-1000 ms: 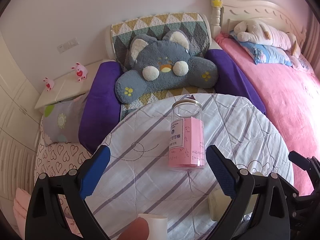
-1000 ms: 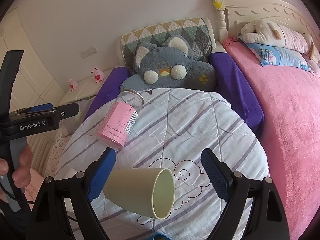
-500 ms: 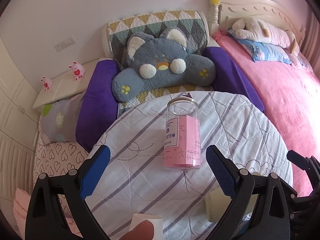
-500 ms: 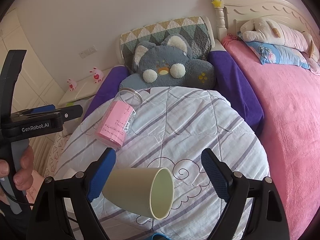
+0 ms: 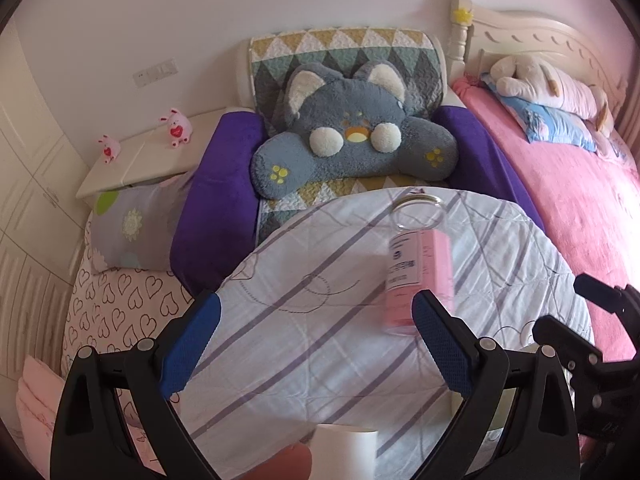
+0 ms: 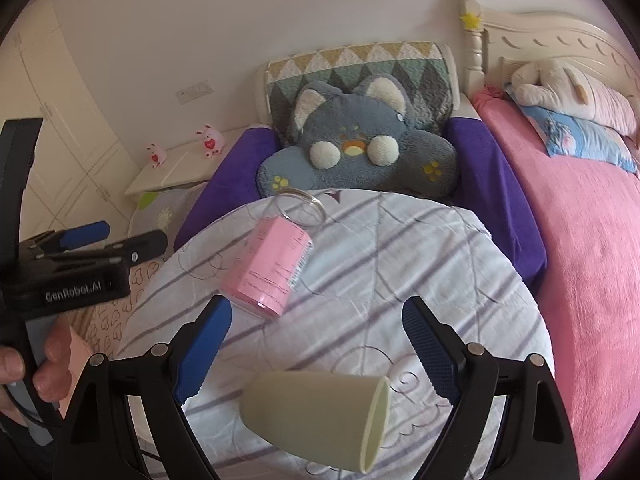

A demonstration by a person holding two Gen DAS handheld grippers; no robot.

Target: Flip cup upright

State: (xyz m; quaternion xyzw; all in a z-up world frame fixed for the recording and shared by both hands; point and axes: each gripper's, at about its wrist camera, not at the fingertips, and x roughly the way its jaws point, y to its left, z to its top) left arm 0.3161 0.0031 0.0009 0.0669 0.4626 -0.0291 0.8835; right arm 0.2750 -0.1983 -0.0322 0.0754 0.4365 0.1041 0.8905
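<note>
A cream cup (image 6: 316,420) lies on its side on the round table's striped white cloth (image 6: 400,260), mouth facing right. My right gripper (image 6: 318,346) hangs open just above and around it, blue fingers (image 6: 204,344) apart, nothing held. Only a pale sliver of the cup (image 5: 500,412) shows in the left wrist view, behind one finger. My left gripper (image 5: 316,344) is open over bare cloth, left of the cup. From the right wrist view the left gripper (image 6: 80,264) is at the far left, held by a hand (image 6: 24,368).
A glass jar with a pink label (image 6: 276,264) stands mid-table beyond the cup, also the jar (image 5: 416,268). A grey plush cushion (image 6: 356,148) and purple bolsters ring the far edge. The pink bed (image 6: 580,240) lies to the right. A white object (image 5: 348,444) sits under my left gripper.
Both views have swung left: the jar and cup sit further right in frame. The cup is now lower and closer between the right fingers. Both grippers stay open.
</note>
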